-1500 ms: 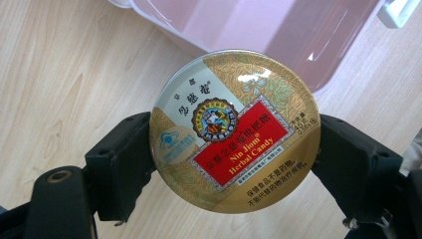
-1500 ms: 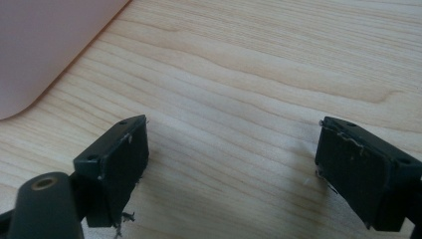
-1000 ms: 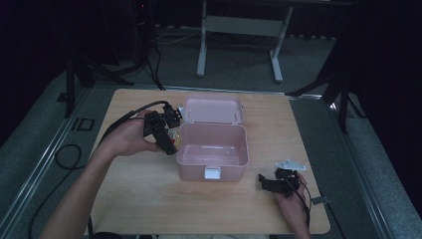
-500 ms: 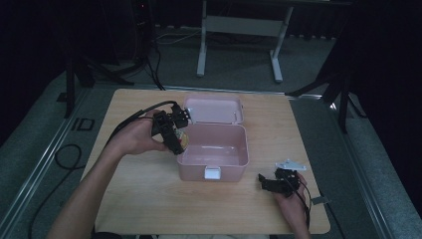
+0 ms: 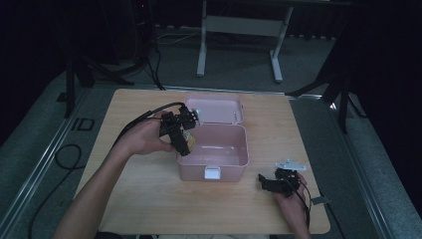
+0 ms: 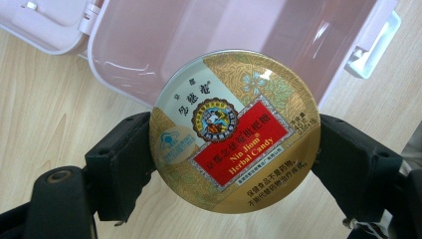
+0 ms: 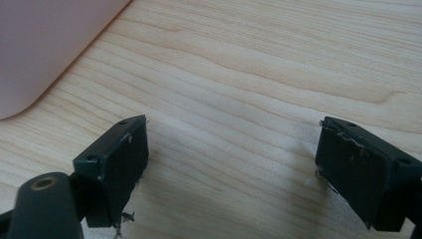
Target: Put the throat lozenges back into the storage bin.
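over the left wall of the open pale pink plastic box [image 5: 213,149], the left gripper [image 5: 182,135] has its two black jaws clamped on the rim of a round gold and red tin of herbal candy [image 6: 235,130], one pad on each side of the disc, its printed lid facing the gripper's camera; from the left gripper view the box's empty hollow [image 6: 234,35] lies directly behind the tin, so the tin seems to hang just at the near edge of the opening, not yet inside; the coming move, as i judge it, is a short carry further over the hollow and down; the right gripper [image 5: 276,182] rests on the light wooden table [image 5: 149,199] right of the box's front corner, well apart from the tin, its jaws spread wide with nothing between them; the left hand [image 5: 144,139] is plainly the nearer one; the box's hinged lid [image 5: 216,108] lies folded back behind it, out of the tin's way.
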Tool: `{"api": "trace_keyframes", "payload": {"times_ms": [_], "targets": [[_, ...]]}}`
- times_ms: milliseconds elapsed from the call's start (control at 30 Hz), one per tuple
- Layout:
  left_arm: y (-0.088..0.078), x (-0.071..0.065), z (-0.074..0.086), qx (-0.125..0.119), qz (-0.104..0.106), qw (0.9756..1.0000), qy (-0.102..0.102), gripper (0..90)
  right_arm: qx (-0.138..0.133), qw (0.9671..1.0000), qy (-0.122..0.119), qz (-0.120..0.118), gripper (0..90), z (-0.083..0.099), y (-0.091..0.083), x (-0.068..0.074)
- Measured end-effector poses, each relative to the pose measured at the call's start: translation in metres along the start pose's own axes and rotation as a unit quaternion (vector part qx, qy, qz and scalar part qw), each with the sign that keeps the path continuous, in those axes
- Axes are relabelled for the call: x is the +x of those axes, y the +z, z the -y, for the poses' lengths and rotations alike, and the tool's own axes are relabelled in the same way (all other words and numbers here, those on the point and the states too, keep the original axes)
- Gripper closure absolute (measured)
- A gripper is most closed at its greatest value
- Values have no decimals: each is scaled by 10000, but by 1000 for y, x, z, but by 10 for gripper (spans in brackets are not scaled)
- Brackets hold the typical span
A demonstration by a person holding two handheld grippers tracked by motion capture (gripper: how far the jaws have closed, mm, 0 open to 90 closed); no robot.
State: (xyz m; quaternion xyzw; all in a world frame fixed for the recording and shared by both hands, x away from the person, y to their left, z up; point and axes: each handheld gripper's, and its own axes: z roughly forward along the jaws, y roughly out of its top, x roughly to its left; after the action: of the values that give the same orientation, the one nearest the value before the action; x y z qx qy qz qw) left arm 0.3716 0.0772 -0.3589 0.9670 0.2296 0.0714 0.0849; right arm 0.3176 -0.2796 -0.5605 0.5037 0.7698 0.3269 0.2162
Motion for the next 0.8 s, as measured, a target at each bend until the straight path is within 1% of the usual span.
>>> {"api": "trace_keyframes", "payload": {"times_ms": [200, 567, 767, 800], "targets": [[3, -3, -3, 38, 3, 10000, 20, 200, 0, 10000, 0, 0, 132, 0, 0, 0], [6, -8, -9, 60, 70, 9999, 119, 199, 0, 10000, -1, 0, 132, 0, 0, 0], [7, -11, -11, 57, 90, 9999, 117, 200, -1, 10000, -2, -2, 132, 0, 0, 0], [7, -11, -11, 72, 93, 9998, 148, 199, 1, 10000, -2, -2, 132, 0, 0, 0]]}}
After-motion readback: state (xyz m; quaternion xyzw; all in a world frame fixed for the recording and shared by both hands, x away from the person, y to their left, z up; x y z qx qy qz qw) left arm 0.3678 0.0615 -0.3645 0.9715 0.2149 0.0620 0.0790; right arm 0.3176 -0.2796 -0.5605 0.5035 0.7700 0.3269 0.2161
